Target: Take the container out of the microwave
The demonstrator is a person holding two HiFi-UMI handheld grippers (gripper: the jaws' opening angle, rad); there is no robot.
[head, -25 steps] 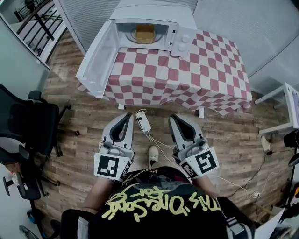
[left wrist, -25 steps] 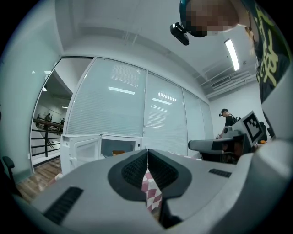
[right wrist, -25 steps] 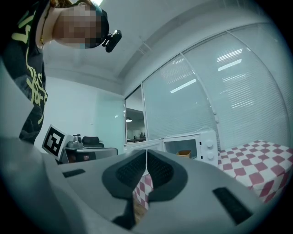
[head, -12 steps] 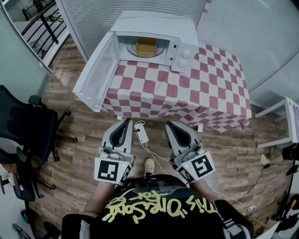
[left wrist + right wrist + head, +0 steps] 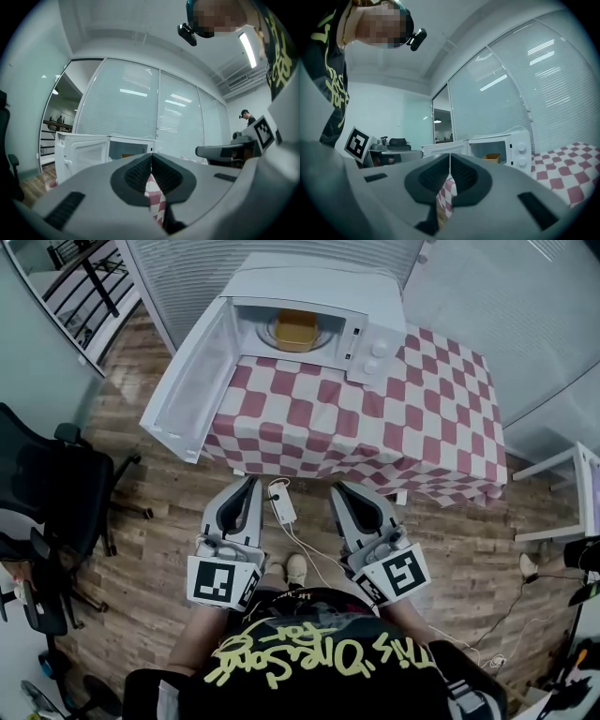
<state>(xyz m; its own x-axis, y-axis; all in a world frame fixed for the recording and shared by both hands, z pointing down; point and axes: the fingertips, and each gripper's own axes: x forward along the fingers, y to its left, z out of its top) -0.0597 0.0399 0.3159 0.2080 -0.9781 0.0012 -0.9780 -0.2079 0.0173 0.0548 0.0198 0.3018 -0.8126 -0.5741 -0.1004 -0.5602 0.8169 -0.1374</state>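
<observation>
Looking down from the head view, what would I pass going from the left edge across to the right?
black office chair → open microwave door → container → control knobs → white side table

Container (image 5: 295, 330): small, yellow-tan, boxy, upright, centred in microwave (image 5: 314, 282) cavity, on round turntable (image 5: 271, 333). Microwave: white, two round knobs (image 5: 377, 356) on right-hand panel, door (image 5: 187, 376) swung fully open to left. Stands at far left corner of table (image 5: 422, 418) covered in red-and-white checked cloth.
</observation>
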